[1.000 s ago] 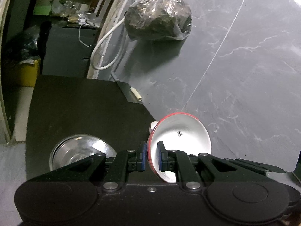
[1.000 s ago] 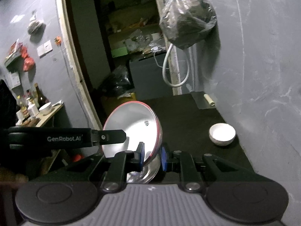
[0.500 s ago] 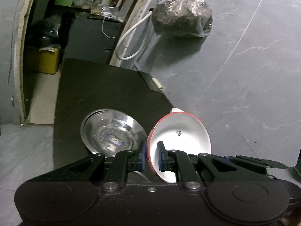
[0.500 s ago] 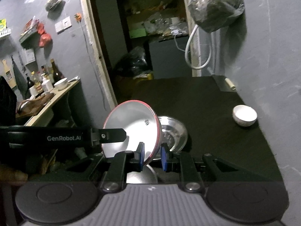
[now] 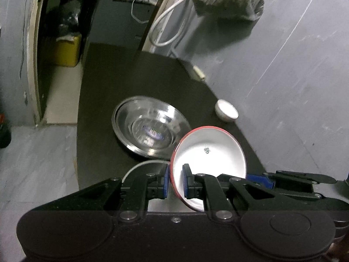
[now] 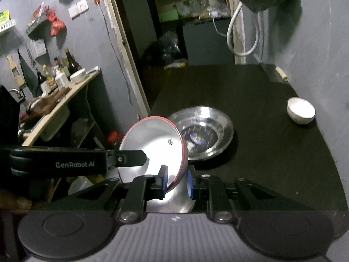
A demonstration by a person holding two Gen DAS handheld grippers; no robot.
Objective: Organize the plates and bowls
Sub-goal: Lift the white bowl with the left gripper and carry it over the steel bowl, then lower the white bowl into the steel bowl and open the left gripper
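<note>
Two sets of jaws clamp my red-rimmed plate (image 5: pixel 209 152); next, I lower it into the steel bowl (image 5: pixel 150 126) at eleven o'clock.

Two wrist fisheyes, angled down along their fingers, close over dark table (image 5: pixel 104 100), both sharing steel bowl (image 5: pixel 150 126).

so the plate (image 5: pixel 209 152) is white inside with a red rim and a tiny dark mark. steel bowl (image 5: pixel 150 126) is shiny silver, little bowl (image 5: pixel 226 111) is white, counter (image 5: pixel 122 80) is basically black, wall (image 5: pixel 294 65) grey with pale streaks.
</note>
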